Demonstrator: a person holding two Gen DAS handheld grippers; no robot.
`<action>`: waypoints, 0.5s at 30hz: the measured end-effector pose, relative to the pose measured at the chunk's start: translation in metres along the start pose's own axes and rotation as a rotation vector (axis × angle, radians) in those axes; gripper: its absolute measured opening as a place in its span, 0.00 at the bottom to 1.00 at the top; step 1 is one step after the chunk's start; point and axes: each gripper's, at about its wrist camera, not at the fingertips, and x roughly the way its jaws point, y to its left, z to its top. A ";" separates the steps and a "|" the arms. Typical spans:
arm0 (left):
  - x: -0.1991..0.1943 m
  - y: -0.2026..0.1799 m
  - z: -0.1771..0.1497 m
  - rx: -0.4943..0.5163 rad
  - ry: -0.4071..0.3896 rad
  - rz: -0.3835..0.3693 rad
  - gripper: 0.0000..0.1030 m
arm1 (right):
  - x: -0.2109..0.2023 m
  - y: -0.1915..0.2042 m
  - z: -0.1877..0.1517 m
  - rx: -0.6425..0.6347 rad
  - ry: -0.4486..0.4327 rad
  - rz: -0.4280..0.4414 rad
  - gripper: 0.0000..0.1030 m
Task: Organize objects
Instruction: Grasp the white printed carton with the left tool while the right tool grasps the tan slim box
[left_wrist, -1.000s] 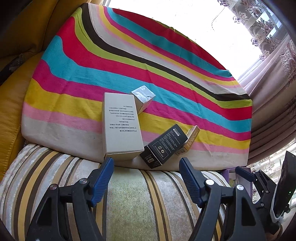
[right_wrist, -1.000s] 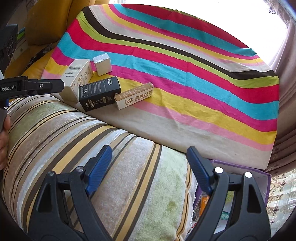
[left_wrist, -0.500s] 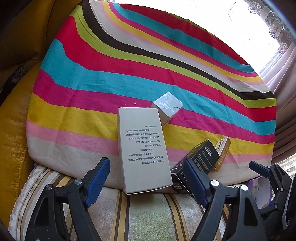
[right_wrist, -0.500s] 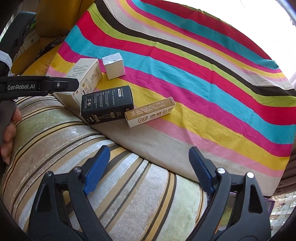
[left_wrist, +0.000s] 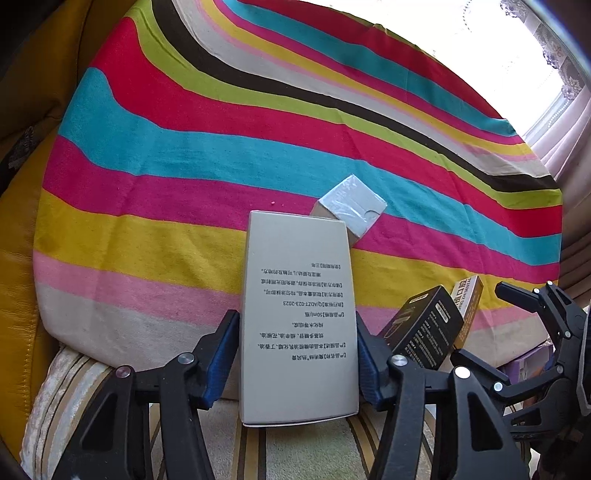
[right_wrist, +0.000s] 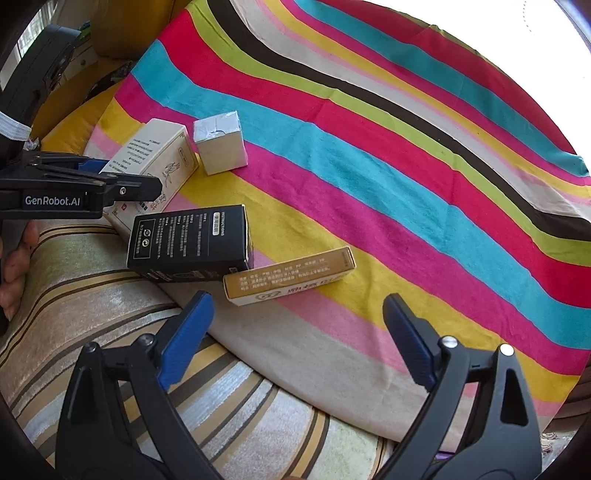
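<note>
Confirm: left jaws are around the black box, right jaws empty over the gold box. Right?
Not quite. The left gripper has its jaws closing around the white box, not the black box, which lies beside it untouched; the left wrist view shows this. The right gripper is empty, jaws opening, near the gold box.

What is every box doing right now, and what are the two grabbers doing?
Tall white box: lying flat, between the left grabber's closing jaws.
Small silver-topped box: sitting behind the white box, not held.
Black box: lying flat, not held.
Gold box: lying flat beside the black box, not held.
Right grabber: opening, nothing between its jaws.
</note>
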 end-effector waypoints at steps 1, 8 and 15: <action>0.001 0.002 -0.001 -0.006 0.005 -0.002 0.55 | 0.003 0.000 0.002 -0.007 0.006 -0.002 0.92; 0.003 0.003 -0.001 -0.013 0.003 -0.030 0.52 | 0.019 -0.004 0.011 -0.027 0.031 0.004 0.92; 0.000 0.003 0.000 -0.017 -0.031 -0.036 0.52 | 0.031 -0.008 0.014 -0.021 0.038 0.011 0.91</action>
